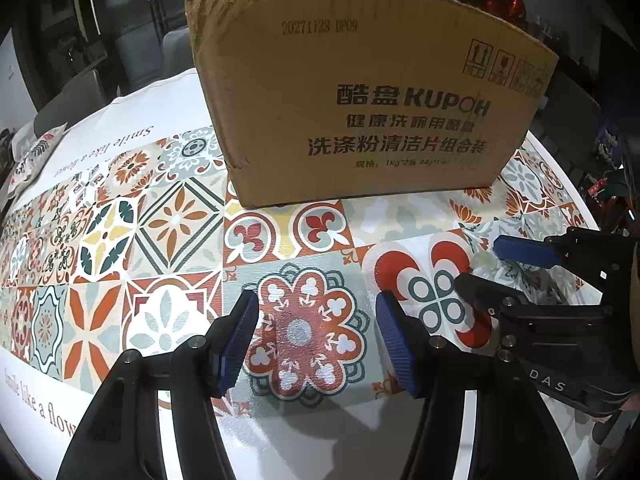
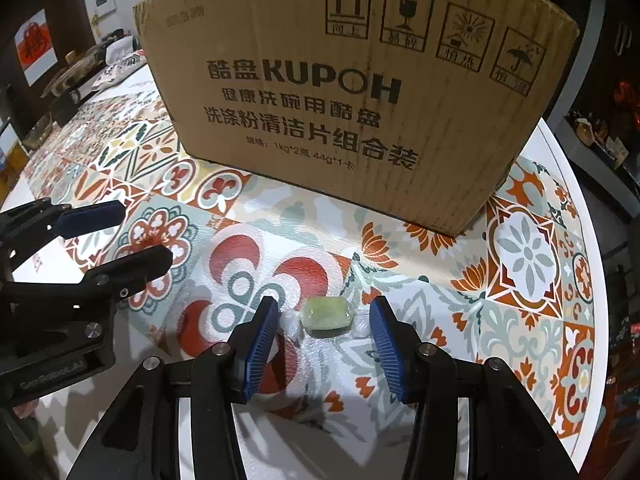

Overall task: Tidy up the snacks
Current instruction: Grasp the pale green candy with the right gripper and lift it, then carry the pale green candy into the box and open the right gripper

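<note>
Right between the right tongs (image 2: pixel 324 342) sits a little pale green wrapped candy (image 2: pixel 327 315), lying flat on the desk (image 2: pixel 532 360). Its long axis runs across the gap, from one blue pad toward the other, with a twisted clear wrapper end sticking out each side. Those twist ends look like they're just about at the pads, but the jaws are apart and nothing is pinched yet; the candy body itself has clear space on both sides. So the right tongs are open and straddling it, pointed steeply down at the desk.

The left tongs (image 1: pixel 318 336) are also apart, with nothing between them except the patterned tablecloth. From their own view, the right tongs (image 1: pixel 484 264) show up off to the right side, and the candy is somewhere under those, hard to make out from there. In the right wrist view the left tongs (image 2: pixel 140 236) hang off to the left of the candy, well apart from it. So the right hand is clearly the nearer one for this pick, I'd say.

My guess is the next move is simply closing the right jaws end to end along the candy's length. The risk I'd watch for is grabbing only the crinkly wrapper tails and not the body, which could let it slip.

Farther out, beyond both tongs, stands a big cardboard box (image 2: pixel 344 92) with KUPOH printing, its near wall facing us. Probably the drop-off spot, though I can't see inside it.
</note>
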`<state>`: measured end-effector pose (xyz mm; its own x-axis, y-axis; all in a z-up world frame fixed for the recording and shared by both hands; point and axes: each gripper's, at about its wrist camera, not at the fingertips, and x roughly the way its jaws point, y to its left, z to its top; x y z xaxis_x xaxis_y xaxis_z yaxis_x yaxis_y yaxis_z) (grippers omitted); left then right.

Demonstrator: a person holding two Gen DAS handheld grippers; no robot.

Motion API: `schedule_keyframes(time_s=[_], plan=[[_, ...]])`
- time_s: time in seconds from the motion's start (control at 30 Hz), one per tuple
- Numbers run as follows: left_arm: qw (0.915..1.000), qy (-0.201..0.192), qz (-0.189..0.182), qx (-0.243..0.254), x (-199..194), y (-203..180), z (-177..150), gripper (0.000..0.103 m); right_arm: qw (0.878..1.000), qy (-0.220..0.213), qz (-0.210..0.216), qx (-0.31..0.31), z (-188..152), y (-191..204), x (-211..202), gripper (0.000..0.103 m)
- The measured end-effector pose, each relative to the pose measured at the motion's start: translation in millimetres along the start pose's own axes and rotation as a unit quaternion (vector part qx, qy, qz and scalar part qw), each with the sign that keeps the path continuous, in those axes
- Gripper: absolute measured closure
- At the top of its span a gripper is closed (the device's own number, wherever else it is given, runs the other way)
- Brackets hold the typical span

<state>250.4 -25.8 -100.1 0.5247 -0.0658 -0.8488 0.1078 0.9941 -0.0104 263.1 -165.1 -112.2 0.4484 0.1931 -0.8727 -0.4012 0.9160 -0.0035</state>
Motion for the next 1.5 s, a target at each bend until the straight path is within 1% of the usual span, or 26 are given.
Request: schedule_keyframes(time_s=[0.17, 0.27, 0.3, 0.33, 0.6, 0.83, 1.0, 1.1, 1.17, 1.37, 1.5], plan=[[1.0, 0.0, 0.0, -0.001, 2.0, -0.5, 1.4, 0.043, 1.0, -0.008, -0.005, -0.003, -2.8, 0.4, 0.2, 0.055], [1.0, 0.0, 0.002, 0.001, 2.6, -1.9, 1.4, 0.043, 1.0, -0.014, -0.016, -0.002, -4.5, 0.3, -1.2, 0.067], [1.0, 0.0, 0.001, 0.001, 2.5, -2.3, 1.1, 0.043, 1.0, -0.016, -0.015, 0.0, -4.7, -0.4, -2.0, 0.074], [1.0, 0.0, 0.001, 0.001, 2.6, -3.0, 1.2, 0.043, 1.0, -0.016, -0.014, 0.001, -4.6, -1.6, -2.7, 0.075], [0.9999, -0.013, 0.0, 0.006, -10.8, -5.5, 0.8, 0.043, 0.999, -0.032, -0.007, 0.021, -8.1, -6.4, -15.4, 0.076], [0.9992, -0.038, 0.0, 0.012, -35.5, -7.9, 1.6, 0.043, 0.998, -0.055, 0.001, 0.037, -8.4, -6.6, -39.5, 0.076], [0.9979, -0.064, -0.006, 0.011, -59.8, -9.4, 4.4, 0.043, 0.996, -0.082, 0.001, 0.044, -6.4, -3.2, -63.1, 0.076], [0.9967, -0.08, -0.006, 0.013, -73.9, -10.6, 8.5, 0.043, 0.994, -0.098, 0.0, 0.046, -4.2, -0.6, -78.0, 0.076], [0.996, -0.087, 0.002, 0.017, -82.7, -11.0, 11.7, 0.043, 0.993, -0.108, 0.0, 0.048, -2.5, 0.6, -88.1, 0.076], [0.9932, -0.113, 0.001, 0.025, -106.6, -10.9, 21.0, 0.043, 0.989, -0.138, -0.004, 0.051, 5.2, 4.5, -113.7, 0.076], [0.9911, -0.13, 0.006, 0.029, -121.4, -9.9, 30.3, 0.039, 0.986, -0.156, -0.006, 0.051, 13.2, 5.3, -128.8, 0.076]])
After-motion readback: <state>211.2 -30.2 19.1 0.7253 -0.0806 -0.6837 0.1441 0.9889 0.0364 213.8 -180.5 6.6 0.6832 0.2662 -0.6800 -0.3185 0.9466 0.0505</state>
